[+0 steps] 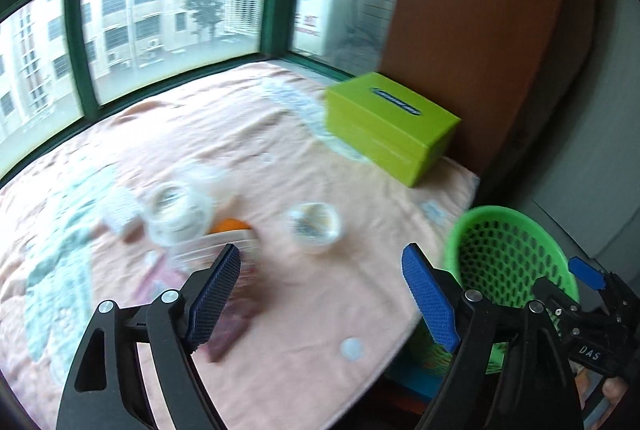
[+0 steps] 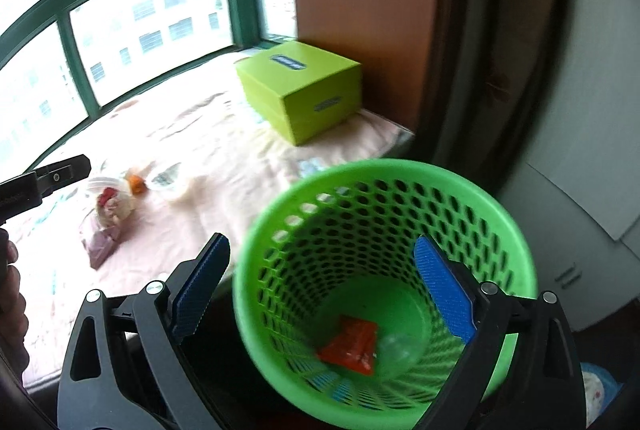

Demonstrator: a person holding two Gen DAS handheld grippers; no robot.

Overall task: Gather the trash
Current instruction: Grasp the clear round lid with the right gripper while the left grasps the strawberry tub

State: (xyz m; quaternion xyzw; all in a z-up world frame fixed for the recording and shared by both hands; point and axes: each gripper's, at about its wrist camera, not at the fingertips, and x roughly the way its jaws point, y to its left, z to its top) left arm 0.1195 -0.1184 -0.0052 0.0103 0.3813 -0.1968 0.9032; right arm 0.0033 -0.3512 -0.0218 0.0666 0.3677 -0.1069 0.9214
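The trash lies in a loose cluster on the pink patterned blanket (image 1: pixel 304 310): a clear plastic cup (image 1: pixel 178 212) on its side, a small round lidded tub (image 1: pixel 316 226), an orange scrap (image 1: pixel 230 225) between them and a clear bag of wrappers (image 2: pixel 106 226) nearest the edge. The green mesh wastebasket (image 2: pixel 516 230) stands off the blanket's corner, already holding a red wrapper (image 2: pixel 352 344) and something clear beside it.

The left gripper (image 1: pixel 324 294) hovers above the bag with its fingers wide and nothing between them; the right gripper (image 2: pixel 324 290) hangs over the basket mouth, also spread wide and empty.

The likely risks: the crumpled bag could slip or spill its contents when pinched by a loose fold, the cup could roll off on the soft blanket, and a careless right-hand move could tip the light basket.

Both views are motion-blurred, so the bag's contents and the tub's filling are unclear. The basket's base is cut off. A lime-green box (image 1: pixel 388 128) sits by the wooden panel.
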